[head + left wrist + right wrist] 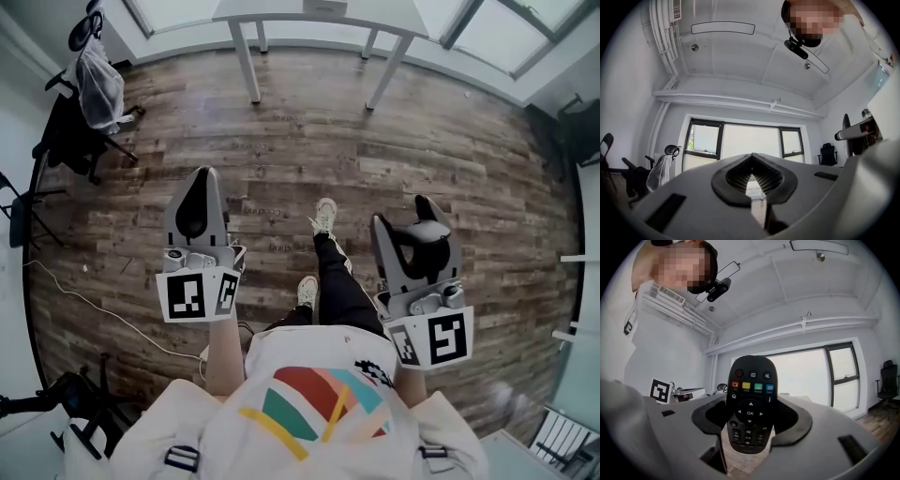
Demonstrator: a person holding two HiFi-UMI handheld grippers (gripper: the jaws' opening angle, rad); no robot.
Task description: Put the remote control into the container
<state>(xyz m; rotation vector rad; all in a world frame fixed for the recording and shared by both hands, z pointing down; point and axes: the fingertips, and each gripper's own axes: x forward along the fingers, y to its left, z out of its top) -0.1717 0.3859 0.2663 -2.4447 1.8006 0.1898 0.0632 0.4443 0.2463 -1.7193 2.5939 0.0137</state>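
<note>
Two grippers hover over a brown wood-plank floor (281, 141). The right gripper (749, 427) clamps a black button-faced remote control (750, 404) lengthwise. The left gripper (752, 157) has its jaws together and holds nothing. A white table (253, 56) stands at the floor's far edge.

Wooden floor (450, 178) lies open ahead, out to the white table (319, 14) at the far edge; its legs (251, 66) stand far centre. Far left: a draped office chair (84, 103). A cable (103, 314) trails over the left floor. Near left: dark gear (66, 412). Far right: a dark chair (567, 131). Clear air between left gripper (200, 178) and right gripper (424, 211), well apart.
</note>
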